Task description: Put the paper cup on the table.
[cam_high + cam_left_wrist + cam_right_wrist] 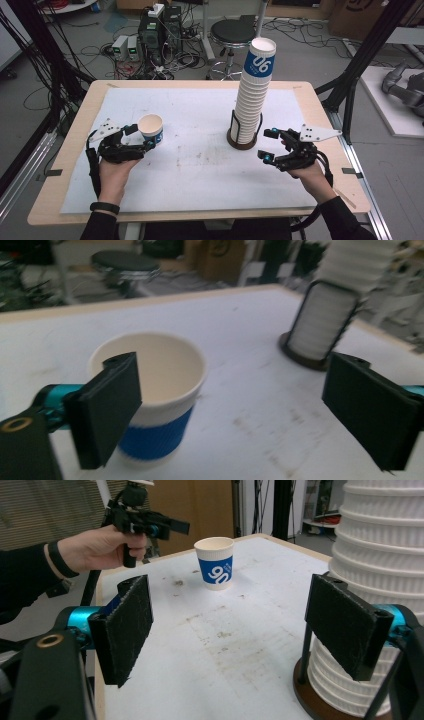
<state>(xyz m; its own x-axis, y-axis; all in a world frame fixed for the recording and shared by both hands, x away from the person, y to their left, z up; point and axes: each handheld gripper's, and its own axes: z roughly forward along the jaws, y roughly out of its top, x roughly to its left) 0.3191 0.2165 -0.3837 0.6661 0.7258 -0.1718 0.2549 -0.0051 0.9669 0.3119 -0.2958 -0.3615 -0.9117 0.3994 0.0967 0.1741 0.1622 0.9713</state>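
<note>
A single paper cup [151, 129] with a blue band stands upright and empty on the white mat, left of centre. My left gripper [141, 137] hovers just beside it, jaws open; in the left gripper view [230, 410] the cup [152, 405] sits behind the left jaw, nothing pressed between the pads. In the right gripper view the cup [215, 562] stands free of that gripper [150, 527]. A tall stack of cups [252, 100] rises from a dark wire holder. My right gripper [267, 145] stands open to the right of the holder, holding nothing [240, 630].
The white mat [200, 170] covers most of the wooden table [65, 165]. Behind the far edge are a black stool [232, 35], computer boxes and tangled cables [155, 45]. Black frame posts [350, 85] stand at the table's right side.
</note>
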